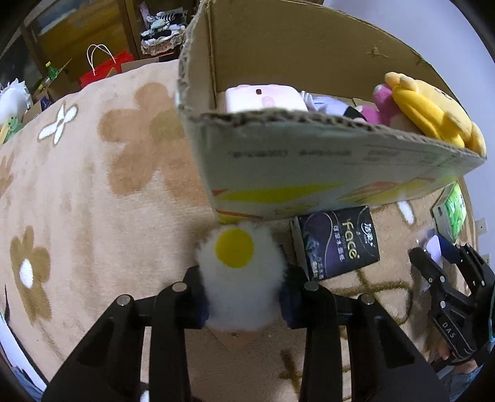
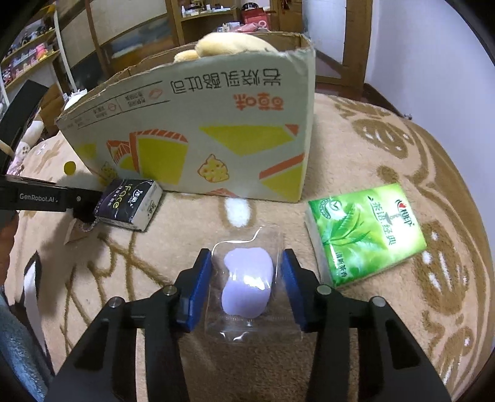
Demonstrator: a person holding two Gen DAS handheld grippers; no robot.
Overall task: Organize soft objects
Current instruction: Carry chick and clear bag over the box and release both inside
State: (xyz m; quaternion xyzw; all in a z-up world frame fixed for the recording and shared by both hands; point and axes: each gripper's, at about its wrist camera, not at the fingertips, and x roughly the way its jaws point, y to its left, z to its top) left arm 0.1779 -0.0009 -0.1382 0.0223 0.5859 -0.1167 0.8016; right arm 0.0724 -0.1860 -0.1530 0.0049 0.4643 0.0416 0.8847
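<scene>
Beige blanket [image 2: 386,160] with brown flower print covers the surface. Red paper bag [image 1: 106,69] with white handles beyond its far edge. Wooden shelving [image 2: 213,18] behind, cluttered with small items too blurred to identify. Pale wall [image 2: 417,46] at right.

I see soft indoor light, glare on the clear plastic pouch [image 2: 247,278], heavy fisheye bending, dark vignetted corners.

Both tools [image 1: 244,297] [image 2: 244,278] clamped, angled downward
</scene>
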